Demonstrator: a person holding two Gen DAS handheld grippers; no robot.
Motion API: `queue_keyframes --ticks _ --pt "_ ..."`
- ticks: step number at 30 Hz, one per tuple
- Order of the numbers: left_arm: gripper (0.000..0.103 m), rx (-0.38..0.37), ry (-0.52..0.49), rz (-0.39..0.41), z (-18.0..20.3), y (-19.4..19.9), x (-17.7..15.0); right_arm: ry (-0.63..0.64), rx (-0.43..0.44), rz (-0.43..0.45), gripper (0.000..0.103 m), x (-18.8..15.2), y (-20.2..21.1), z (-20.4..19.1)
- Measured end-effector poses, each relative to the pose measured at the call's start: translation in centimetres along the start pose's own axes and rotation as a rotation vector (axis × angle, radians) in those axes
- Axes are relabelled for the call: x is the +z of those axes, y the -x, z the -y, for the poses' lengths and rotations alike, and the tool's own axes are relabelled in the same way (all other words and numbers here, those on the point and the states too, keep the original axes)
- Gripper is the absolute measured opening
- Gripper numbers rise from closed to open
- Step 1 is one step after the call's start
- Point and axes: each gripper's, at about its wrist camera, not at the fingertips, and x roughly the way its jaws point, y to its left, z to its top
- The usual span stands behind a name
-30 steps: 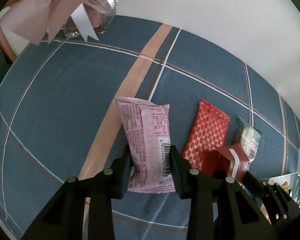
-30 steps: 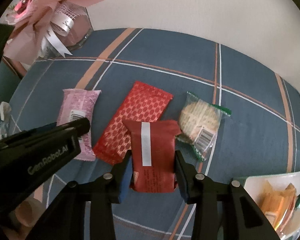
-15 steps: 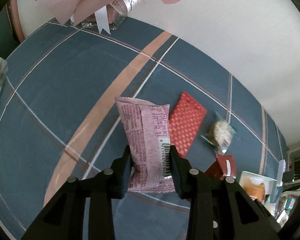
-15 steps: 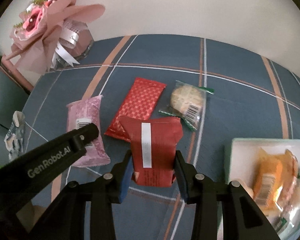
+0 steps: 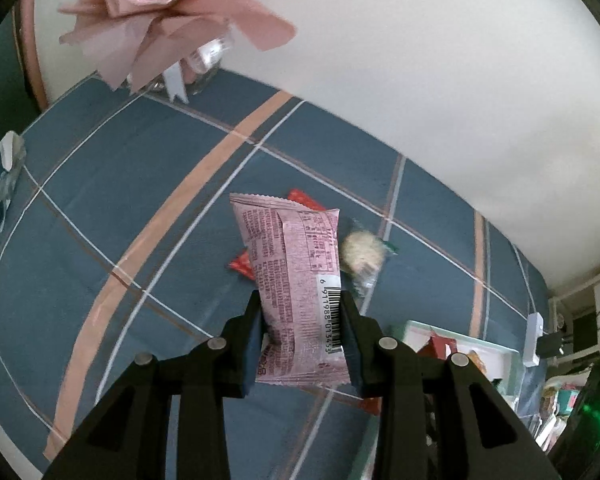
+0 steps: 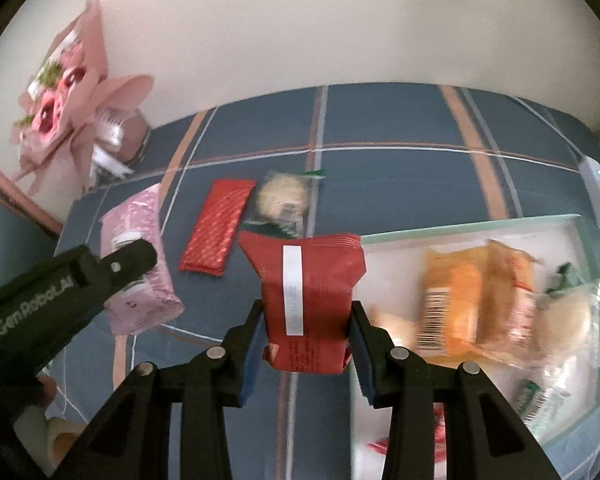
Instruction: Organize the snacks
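Left gripper (image 5: 302, 322): black two-finger tool, clamped on a pink crinkle-edged foil snack packet (image 5: 296, 280) with a barcode label, held clear above the desk; packet upright between the pads, lower half gripped.

Right gripper (image 6: 306, 326): same make, clamped on a dark red foil snack packet with a white stripe (image 6: 306, 280), held clear of the desk at the near-left edge of the tray.

Pale green shallow rectangular tray (image 6: 460, 227): on the desk to the right in the right wrist view. Contents: an orange foil snack packet (image 6: 472, 300) with a barcode and a clear wrapper with a pale round biscuit (image 6: 568, 320), blurred; other small wrappers too smeared to tell.

Blue desk cloth with white and tan crossing stripes (image 5: 120, 200): covers the desk.

Flat red foil bar wrapper with a gold lattice print (image 6: 218, 228): lying on the cloth beyond the grippers. Just beside it on its right, a clear green-edged wrapper holding a round pale biscuit (image 6: 284, 200).

Pink paper-wrapped bouquet with red roses in a glass vase (image 6: 68, 112): far left corner of the desk, against the white wall (image 6: 300, 20).
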Motion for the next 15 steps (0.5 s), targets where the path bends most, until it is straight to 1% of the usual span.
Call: queue_keyframes --ticks 6,10,15 --pt "0.037 -0.019 -0.027 0.006 2.7 0.6 -1.2 -0.053 0.003 0.037 0.042 0.6 2.2 3.1" --pt "0.037 -0.036 -0.056 0.012 4.6 0.9 -2.2 -0.084 -0.025 0.058 0.042 0.9 3.6 5.3" --pt "0.037 -0.04 -0.108 0.018 6.7 0.9 -3.1 -0.126 -0.049 0.074 0.042 0.9 4.6 7.7"
